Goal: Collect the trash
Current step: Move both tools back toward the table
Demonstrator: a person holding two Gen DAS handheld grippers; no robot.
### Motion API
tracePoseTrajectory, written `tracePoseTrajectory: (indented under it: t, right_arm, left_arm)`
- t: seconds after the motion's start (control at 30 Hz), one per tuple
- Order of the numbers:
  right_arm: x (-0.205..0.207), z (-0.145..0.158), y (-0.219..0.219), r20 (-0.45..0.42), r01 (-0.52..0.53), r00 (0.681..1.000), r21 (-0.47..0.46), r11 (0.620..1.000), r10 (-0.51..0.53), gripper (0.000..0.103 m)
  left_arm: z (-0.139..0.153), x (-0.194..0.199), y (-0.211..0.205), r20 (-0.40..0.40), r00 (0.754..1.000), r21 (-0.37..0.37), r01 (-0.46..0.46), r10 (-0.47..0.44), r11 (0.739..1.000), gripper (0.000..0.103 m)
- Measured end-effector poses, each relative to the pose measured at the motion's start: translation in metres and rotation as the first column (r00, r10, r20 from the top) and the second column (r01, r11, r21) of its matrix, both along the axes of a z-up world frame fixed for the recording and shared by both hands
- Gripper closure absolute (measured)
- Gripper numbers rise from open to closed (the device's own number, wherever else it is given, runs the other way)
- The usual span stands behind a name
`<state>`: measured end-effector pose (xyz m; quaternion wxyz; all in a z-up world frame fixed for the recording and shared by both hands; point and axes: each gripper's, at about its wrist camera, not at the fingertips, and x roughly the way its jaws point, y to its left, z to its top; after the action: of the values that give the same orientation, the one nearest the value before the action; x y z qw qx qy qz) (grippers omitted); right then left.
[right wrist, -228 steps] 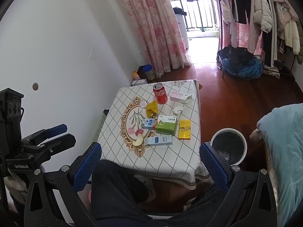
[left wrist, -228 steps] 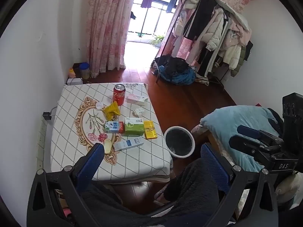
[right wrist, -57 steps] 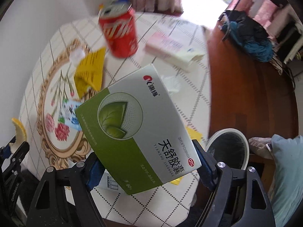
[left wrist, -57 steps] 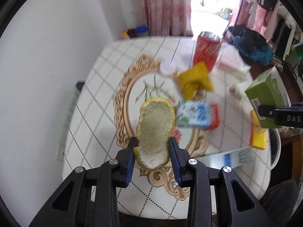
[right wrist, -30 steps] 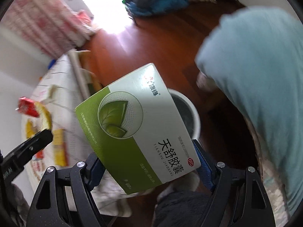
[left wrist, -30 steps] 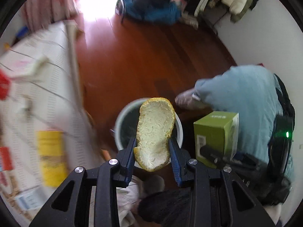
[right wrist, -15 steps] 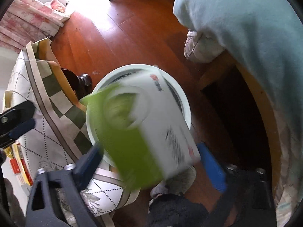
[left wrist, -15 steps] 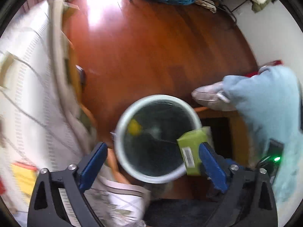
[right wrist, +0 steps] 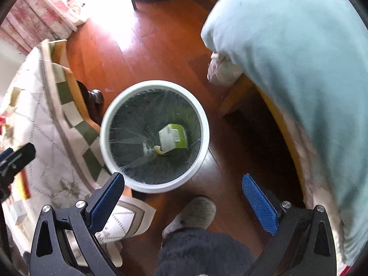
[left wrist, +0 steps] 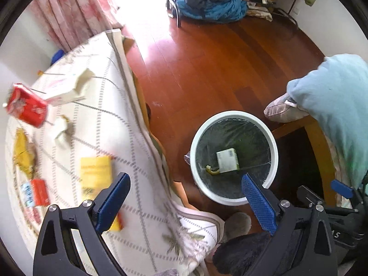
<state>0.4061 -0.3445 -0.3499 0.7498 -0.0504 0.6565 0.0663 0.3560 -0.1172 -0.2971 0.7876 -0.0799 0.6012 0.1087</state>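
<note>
A white round bin (left wrist: 273,142) with a dark liner stands on the wood floor beside the table. The green box (left wrist: 227,161) and the yellow peel (left wrist: 212,170) lie at its bottom. They also show in the right wrist view: the bin (right wrist: 105,119), the box (right wrist: 173,139), the peel (right wrist: 158,150). My left gripper (left wrist: 185,195) is open and empty above the table's edge and the bin. My right gripper (right wrist: 182,195) is open and empty just above the bin.
The table (left wrist: 128,105) holds a red can (left wrist: 26,105), a pale box (left wrist: 66,89), crumpled paper (left wrist: 62,130), a yellow wrapper (left wrist: 23,151), a yellow box (left wrist: 95,172) and a red-blue box (left wrist: 34,192). A blue-covered bed (right wrist: 299,57) lies right. My slippered foot (right wrist: 193,214) is below the bin.
Both grippers have opened over the bin. The peel and the green box fell in and now lie at its bottom. The left gripper has swung back toward the table.
</note>
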Motion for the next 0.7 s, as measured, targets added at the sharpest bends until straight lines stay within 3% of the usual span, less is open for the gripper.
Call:
tracePoseTrajectory:
  t: [0.27,0.7]
  right_arm:
    - [-0.05,0.074,0.005,0.111,-0.039,0.993,0.044,0.998,0.033,0.0]
    - [-0.119,0.188,-0.004,0.27,-0.053,0.963,0.132,0.99,0.015,0.0]
  left_arm:
    - [0.058,-0.043,-0.01,0.095,0.995,0.04,-0.005,0.001,0.999,0.004]
    - [0.148,-0.114,-0.006,0.251,0.968,0.012,-0.031,0.027,0.999,0.004]
